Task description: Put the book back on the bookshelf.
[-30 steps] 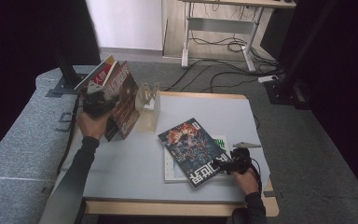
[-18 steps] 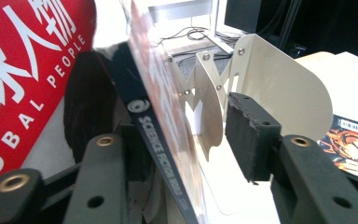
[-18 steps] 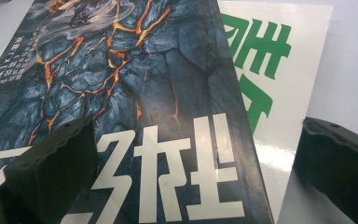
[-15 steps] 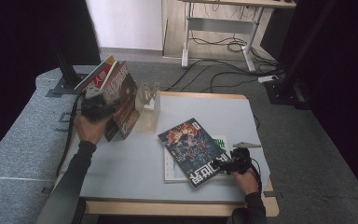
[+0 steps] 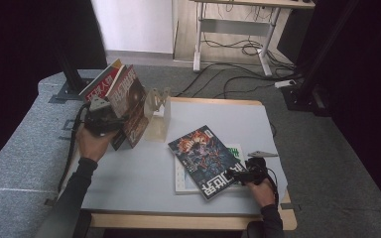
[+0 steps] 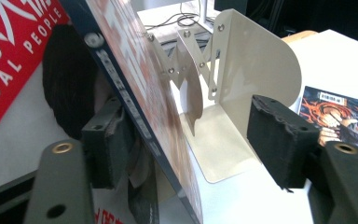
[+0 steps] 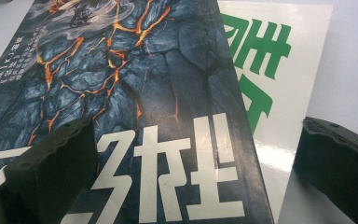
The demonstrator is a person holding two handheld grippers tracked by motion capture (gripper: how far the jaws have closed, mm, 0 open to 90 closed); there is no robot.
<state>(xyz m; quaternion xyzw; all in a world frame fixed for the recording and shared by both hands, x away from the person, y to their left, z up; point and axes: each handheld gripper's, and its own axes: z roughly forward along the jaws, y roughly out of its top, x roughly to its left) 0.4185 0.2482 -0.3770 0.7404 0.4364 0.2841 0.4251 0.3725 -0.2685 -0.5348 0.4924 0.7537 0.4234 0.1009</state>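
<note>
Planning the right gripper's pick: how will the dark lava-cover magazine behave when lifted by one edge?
The dark magazine looks thin, so probably floppy, sagging from an edge grip. Its glossy cover may slip between pads. It lies skewed on the white magazine, so pushing may drag that too.

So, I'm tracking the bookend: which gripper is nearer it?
Left. The left gripper is beside the cream bookend, open around a leaning magazine; the right gripper sits across the table.

glossy paper magazine (image 7: 135,93), smooth metal bookend (image 6: 256,70)
</note>
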